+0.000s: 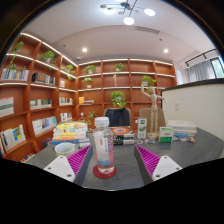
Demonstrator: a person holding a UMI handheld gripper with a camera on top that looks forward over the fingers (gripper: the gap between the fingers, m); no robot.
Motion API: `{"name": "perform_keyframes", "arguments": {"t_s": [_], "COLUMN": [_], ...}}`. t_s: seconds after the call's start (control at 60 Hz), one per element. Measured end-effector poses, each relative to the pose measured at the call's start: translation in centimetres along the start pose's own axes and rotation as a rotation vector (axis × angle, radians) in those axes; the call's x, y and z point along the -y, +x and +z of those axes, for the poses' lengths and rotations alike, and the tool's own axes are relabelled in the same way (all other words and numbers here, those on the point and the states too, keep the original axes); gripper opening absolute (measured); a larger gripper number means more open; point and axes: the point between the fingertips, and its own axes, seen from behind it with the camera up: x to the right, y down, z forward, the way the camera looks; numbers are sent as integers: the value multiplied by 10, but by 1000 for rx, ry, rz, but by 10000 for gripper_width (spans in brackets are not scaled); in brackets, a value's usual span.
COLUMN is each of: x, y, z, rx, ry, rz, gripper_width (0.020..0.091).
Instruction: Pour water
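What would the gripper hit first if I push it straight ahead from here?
Most likely the clear plastic bottle. It stands upright on the grey table, centred just ahead of the open gripper, with a gap to each finger. Depth is hard to judge, but nothing else appears nearer in that line.

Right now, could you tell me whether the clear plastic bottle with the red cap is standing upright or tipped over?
Upright. The clear plastic bottle stands on its base on the grey table, red cap on top, just ahead of the open gripper, whose fingers do not touch it.
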Motion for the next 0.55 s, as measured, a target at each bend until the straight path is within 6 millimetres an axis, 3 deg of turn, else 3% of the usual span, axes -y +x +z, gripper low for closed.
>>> {"name": "perform_keyframes", "arguments": {"t_s": [0.283,0.55], "x": [55,73], "y": [42,68], "z": [-45,-51], "rx": [-129,-205], "ry": [84,89], "rz": [-27,-20], "gripper_width": [868,869]}}
